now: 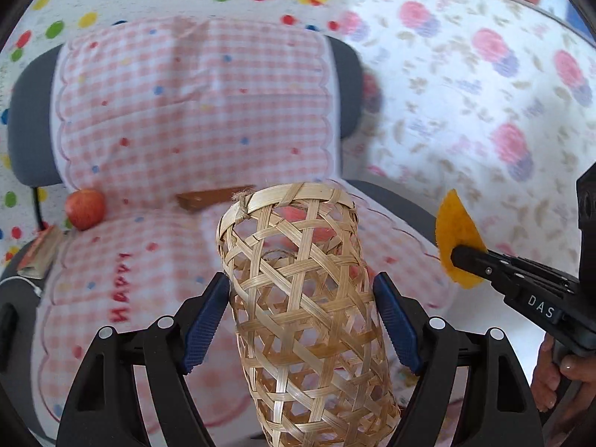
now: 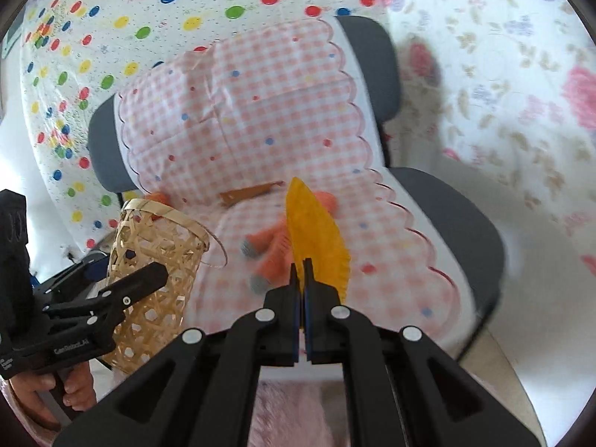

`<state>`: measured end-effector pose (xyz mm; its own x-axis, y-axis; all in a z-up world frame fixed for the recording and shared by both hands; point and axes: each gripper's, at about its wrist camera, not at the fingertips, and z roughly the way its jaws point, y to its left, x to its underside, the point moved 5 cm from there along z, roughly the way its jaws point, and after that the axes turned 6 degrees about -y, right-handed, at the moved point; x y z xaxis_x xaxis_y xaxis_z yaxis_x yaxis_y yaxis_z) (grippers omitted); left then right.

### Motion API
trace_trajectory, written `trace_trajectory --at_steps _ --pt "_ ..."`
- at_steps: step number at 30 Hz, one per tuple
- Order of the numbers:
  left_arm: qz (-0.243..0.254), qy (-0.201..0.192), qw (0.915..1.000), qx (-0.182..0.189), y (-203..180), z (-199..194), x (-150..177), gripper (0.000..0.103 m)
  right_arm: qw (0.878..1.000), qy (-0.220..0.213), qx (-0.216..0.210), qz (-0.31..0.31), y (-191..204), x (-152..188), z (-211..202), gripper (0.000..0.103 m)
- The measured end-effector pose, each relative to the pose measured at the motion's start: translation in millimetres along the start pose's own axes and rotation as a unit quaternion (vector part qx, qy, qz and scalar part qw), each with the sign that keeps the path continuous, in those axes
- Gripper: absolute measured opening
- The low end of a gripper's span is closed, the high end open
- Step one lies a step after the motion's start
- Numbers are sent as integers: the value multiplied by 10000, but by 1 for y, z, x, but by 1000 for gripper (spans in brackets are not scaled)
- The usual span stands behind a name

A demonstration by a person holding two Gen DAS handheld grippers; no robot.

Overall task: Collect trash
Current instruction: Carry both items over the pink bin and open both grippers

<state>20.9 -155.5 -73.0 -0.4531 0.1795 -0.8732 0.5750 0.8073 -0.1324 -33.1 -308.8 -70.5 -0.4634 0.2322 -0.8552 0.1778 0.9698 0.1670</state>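
My left gripper [image 1: 300, 279] is shut on a woven bamboo basket [image 1: 298, 298], its blue pads pressing on both sides. The basket tilts forward over the chair seat, with its open mouth facing away. My right gripper [image 2: 301, 264] is shut on a flat yellow-orange scrap [image 2: 316, 238] that stands up from its fingertips. In the left wrist view that scrap [image 1: 452, 223] hangs in the air to the right of the basket's mouth, apart from it. In the right wrist view the basket [image 2: 160, 234] is at the lower left, with one left finger [image 2: 149, 275] across it.
A grey chair [image 1: 29, 123] carries a pink checked cushion [image 1: 193, 111]. On it lie a red apple [image 1: 85, 208], a brown card piece [image 1: 212, 199] and an orange soft toy [image 2: 275, 246]. A brown packet [image 1: 37, 253] lies at the seat's left edge. Patterned sheets hang behind.
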Motion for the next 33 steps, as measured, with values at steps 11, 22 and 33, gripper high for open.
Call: trace_trajectory --at_steps 11,22,33 --pt "515 436 9906 1189 -97 14 44 79 9948 382 776 533 -63 56 -56 2" --pt "882 959 9734 1884 -171 49 80 80 9850 701 1225 990 -116 102 -81 2" --pt "933 1361 9651 2032 -202 84 96 88 9778 929 1309 1345 -152 126 -71 2"
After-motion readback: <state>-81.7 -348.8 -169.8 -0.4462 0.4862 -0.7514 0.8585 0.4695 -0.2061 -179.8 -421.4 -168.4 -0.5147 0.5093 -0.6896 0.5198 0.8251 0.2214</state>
